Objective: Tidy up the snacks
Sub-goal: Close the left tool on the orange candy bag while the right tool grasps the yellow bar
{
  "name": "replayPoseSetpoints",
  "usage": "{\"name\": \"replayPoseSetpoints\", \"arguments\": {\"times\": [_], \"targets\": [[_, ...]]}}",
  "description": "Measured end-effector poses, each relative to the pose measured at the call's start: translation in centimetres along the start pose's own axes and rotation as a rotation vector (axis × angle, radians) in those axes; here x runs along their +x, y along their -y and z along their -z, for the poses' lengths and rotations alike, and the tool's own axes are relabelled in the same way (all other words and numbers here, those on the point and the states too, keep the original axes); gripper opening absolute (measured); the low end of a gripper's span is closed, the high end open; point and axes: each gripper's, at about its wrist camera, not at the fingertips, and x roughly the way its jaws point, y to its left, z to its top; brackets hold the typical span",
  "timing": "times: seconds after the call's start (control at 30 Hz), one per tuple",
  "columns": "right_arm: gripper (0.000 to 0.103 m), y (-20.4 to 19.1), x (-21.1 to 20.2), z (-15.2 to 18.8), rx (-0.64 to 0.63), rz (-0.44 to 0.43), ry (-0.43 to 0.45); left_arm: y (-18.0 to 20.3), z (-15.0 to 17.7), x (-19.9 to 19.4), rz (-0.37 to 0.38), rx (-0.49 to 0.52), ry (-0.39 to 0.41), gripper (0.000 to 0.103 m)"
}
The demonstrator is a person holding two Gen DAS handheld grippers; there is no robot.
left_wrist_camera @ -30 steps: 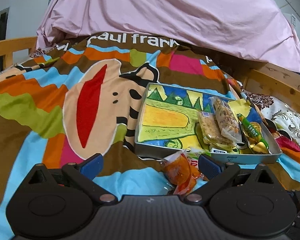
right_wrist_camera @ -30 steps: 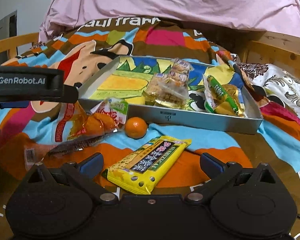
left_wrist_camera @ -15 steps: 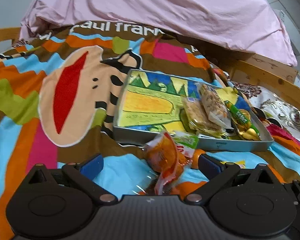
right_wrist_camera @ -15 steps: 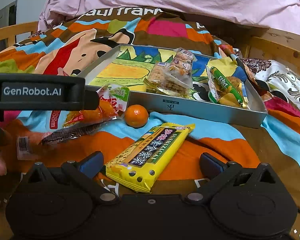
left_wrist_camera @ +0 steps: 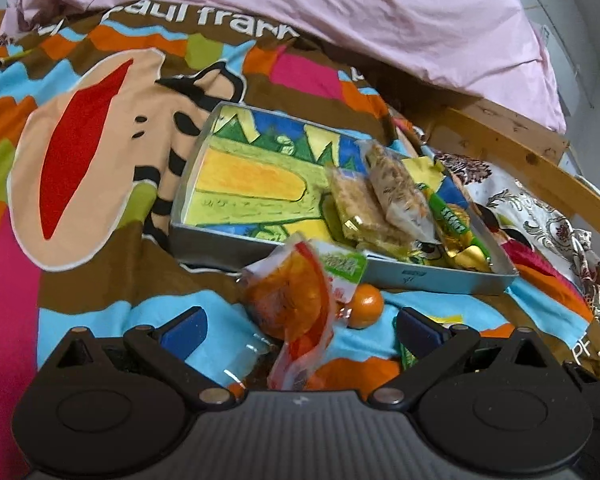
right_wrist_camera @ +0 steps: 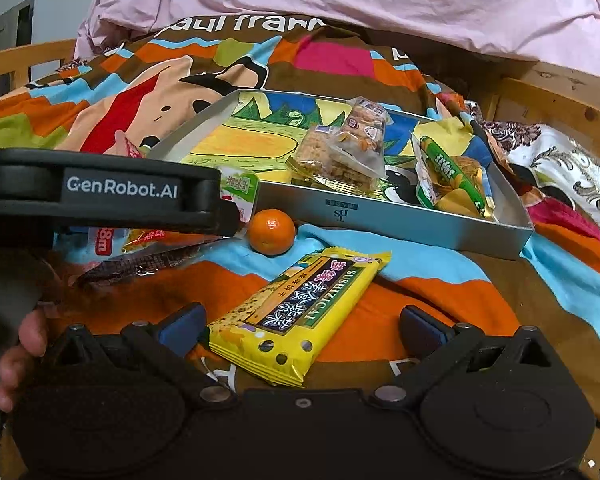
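A silver tin tray (left_wrist_camera: 260,250) with a painted bottom lies on the bed, holding several wrapped snacks at its right end. In front of it lie an orange snack packet (left_wrist_camera: 296,308) and a small orange (left_wrist_camera: 364,300). My left gripper (left_wrist_camera: 300,326) is open, with the packet's near end between its fingers, untouched by the blue pads. In the right wrist view a yellow snack bar (right_wrist_camera: 300,312) lies on the blanket with its near end between the open fingers of my right gripper (right_wrist_camera: 302,322). The small orange (right_wrist_camera: 271,232) sits just beyond it, before the tray (right_wrist_camera: 380,216).
A colourful cartoon blanket (left_wrist_camera: 80,152) covers the bed, with a pink quilt (left_wrist_camera: 340,8) heaped behind. A wooden bed rail (right_wrist_camera: 560,96) runs along the right. The left gripper's black housing (right_wrist_camera: 100,196) and a person's hand (right_wrist_camera: 16,344) fill the left of the right wrist view.
My left gripper has moved right and nearer to the orange packet, which now lies between its fingers. My right gripper has closed in on the yellow bar.
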Motion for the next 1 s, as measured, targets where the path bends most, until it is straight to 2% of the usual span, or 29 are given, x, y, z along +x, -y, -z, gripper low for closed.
{"name": "replayPoseSetpoints", "arguments": {"times": [0.2, 0.4, 0.6, 0.77, 0.9, 0.97, 1.0], "targets": [[0.102, -0.2, -0.1, 0.0, -0.012, 0.015, 0.008, -0.2, 0.1, -0.1, 0.001, 0.000, 0.012, 0.101], [0.097, -0.1, -0.4, 0.0, -0.001, 0.010, 0.022, 0.3, 0.2, -0.4, 0.001, 0.031, 0.029, 0.094], [0.090, -0.1, -0.4, 0.0, 0.009, -0.016, 0.021, 0.7, 0.3, -0.2, -0.028, 0.048, 0.017, 0.076], [0.082, 0.0, -0.7, 0.0, 0.023, -0.042, 0.033, 0.6, 0.4, 0.1, -0.050, 0.046, 0.003, 0.076], [0.079, -0.2, -0.9, 0.0, 0.022, -0.046, 0.043, 0.6, 0.5, 0.1, -0.056, 0.048, 0.002, 0.074], [0.078, 0.1, -0.9, 0.0, 0.042, -0.052, 0.041, 0.6, 0.5, 0.2, -0.061, 0.051, 0.000, 0.065], [0.077, 0.2, -0.9, -0.1, 0.055, -0.055, 0.038, 0.6, 0.6, 0.2, -0.062, 0.053, -0.001, 0.056]]}}
